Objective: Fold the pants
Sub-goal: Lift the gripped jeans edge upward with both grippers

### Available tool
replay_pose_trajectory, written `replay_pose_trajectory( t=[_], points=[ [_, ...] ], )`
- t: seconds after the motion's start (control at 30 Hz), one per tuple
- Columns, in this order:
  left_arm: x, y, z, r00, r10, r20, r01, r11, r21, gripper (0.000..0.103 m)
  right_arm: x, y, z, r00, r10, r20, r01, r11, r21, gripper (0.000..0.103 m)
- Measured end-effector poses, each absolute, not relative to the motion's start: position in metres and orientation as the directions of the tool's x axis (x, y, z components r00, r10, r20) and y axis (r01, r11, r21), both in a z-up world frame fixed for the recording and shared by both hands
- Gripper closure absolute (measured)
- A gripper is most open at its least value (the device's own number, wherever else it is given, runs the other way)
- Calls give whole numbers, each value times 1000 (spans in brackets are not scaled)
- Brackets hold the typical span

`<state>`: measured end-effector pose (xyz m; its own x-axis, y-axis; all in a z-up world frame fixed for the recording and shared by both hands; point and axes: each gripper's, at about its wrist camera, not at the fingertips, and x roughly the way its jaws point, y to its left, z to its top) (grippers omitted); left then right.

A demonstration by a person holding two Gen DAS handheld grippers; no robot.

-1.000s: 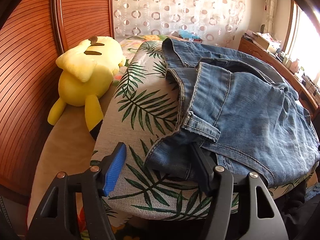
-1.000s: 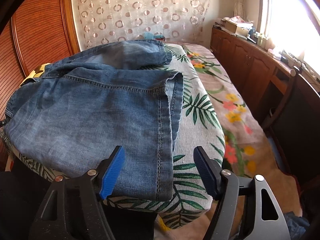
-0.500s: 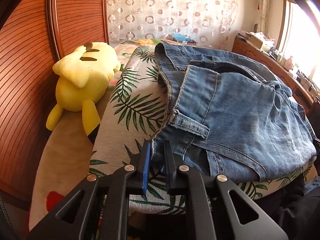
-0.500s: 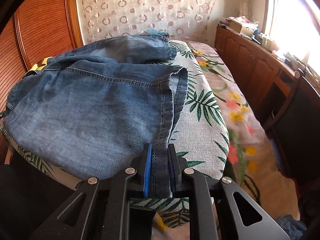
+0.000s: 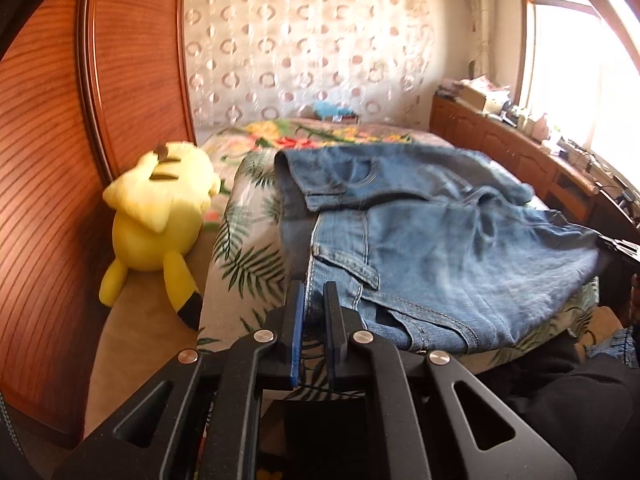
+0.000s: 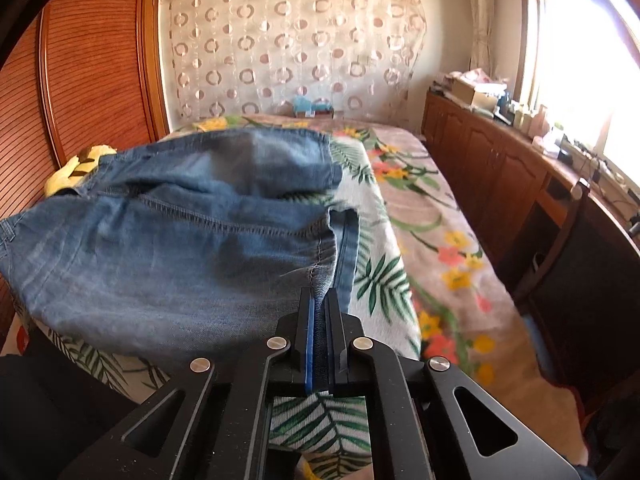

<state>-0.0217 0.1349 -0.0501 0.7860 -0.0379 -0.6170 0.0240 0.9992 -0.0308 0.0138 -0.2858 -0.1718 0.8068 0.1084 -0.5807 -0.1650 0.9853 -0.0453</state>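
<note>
**A:** Where are the pants (image 5: 460, 248) at this moment?

**B:** They are blue jeans, lying folded in layers across a leaf-print cushion (image 5: 248, 256) that sits on the bed (image 6: 436, 216). The denim covers most of the cushion's top and reaches its near edge.

**A:** And the left gripper (image 5: 313, 300)?

**B:** Its jaws have just been closing, and they now clamp the waistband end of the pants at the cushion's near left corner. A belt loop shows just beyond the fingers, and the pinched cloth rises off the cushion.

**A:** The right gripper (image 6: 319, 304)?

**B:** Its jaws have also just been closing. They are pressed tight on the hem end of the pants at the near right corner of the cushion, with denim visible between the blue pad and the black one. The fabric there is raised from the cushion too.

**A:** Anything else nearby?

**B:** A yellow plush toy (image 5: 160, 216) lies beside the cushion's left edge, against a wooden wardrobe door (image 5: 60, 160). A low wooden cabinet (image 6: 492, 172) runs along the bed's right side under a bright window (image 5: 580, 92), and a curtain with a ring pattern (image 6: 292, 52) hangs behind the bed's far end.
</note>
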Motion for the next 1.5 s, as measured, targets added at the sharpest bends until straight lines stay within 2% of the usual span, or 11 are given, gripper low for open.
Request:
replay_pose_trajectory(
  t=[0.17,0.3,0.83,1.0,1.27,1.37,1.4,1.43,1.5],
  points=[
    [-30,131,-27,819,-53,-572,43,999,-31,94,2,-292,-153,847,93,-523,-142,988,-54,100],
    [-23,135,-30,814,-41,-579,31,999,-27,94,-6,-296,-148,862,98,-497,-137,990,-41,100],
    [17,128,-34,822,-51,-567,48,999,-20,94,30,-273,-150,873,139,-467,-192,979,-69,100],
    [28,119,-37,817,-60,-574,62,998,-17,94,63,-251,-158,844,208,-494,-267,962,-52,100],
    [29,111,-47,801,-73,-594,75,997,-22,94,104,-212,-208,720,318,-617,-404,915,0,99],
    [29,111,-49,797,-72,-599,73,997,-24,94,101,-223,-207,722,322,-613,-391,920,24,89],
    [29,111,-49,796,-71,-601,71,997,-24,94,98,-230,-204,727,320,-608,-383,923,28,81],
    [29,111,-49,796,-72,-601,71,997,-25,94,93,-236,-202,736,311,-601,-372,928,26,69],
    [29,111,-49,796,-71,-601,71,997,-25,94,84,-247,-193,755,291,-587,-344,939,23,59]
  ],
)
